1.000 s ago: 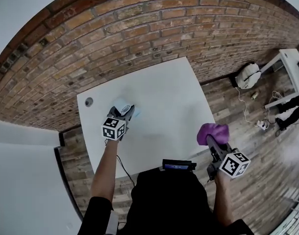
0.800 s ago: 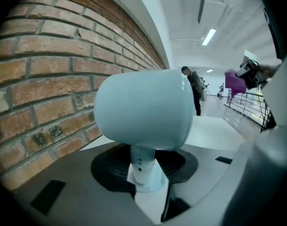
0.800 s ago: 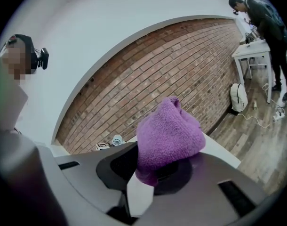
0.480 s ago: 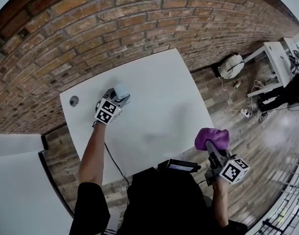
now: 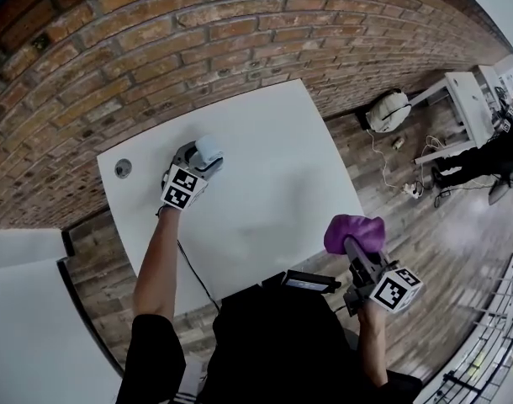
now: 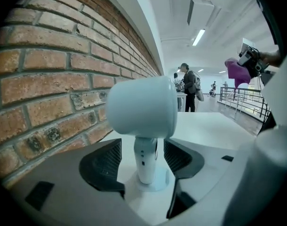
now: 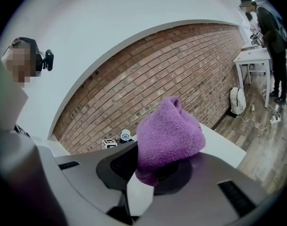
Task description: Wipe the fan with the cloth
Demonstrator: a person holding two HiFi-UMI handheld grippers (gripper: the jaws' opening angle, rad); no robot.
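A small pale blue-white fan point(image 5: 208, 149) stands upright on the white table point(image 5: 273, 175), near the brick wall. My left gripper point(image 5: 198, 160) sits around its stem. In the left gripper view the fan point(image 6: 141, 107) rises between the jaws, which are opening, with a gap on each side of the stem. My left gripper point(image 6: 144, 161) rests low at the table top. My right gripper point(image 5: 355, 247) hovers off the table's near right corner, shut on a bunched purple cloth point(image 5: 353, 231). The cloth point(image 7: 169, 135) bulges above the right gripper point(image 7: 155, 171), and the fan point(image 7: 125, 135) shows far behind it.
A round cable hole point(image 5: 123, 168) lies in the table's left corner. The brick wall point(image 5: 198, 49) runs right behind the table. On the wooden floor to the right are a white bag point(image 5: 386, 109), loose cables, another white table point(image 5: 467, 99) and a person point(image 5: 492, 154).
The left gripper carried the fan toward the wall and down onto the table, then its jaws spread off the stem. The right gripper drifted a little with the cloth.
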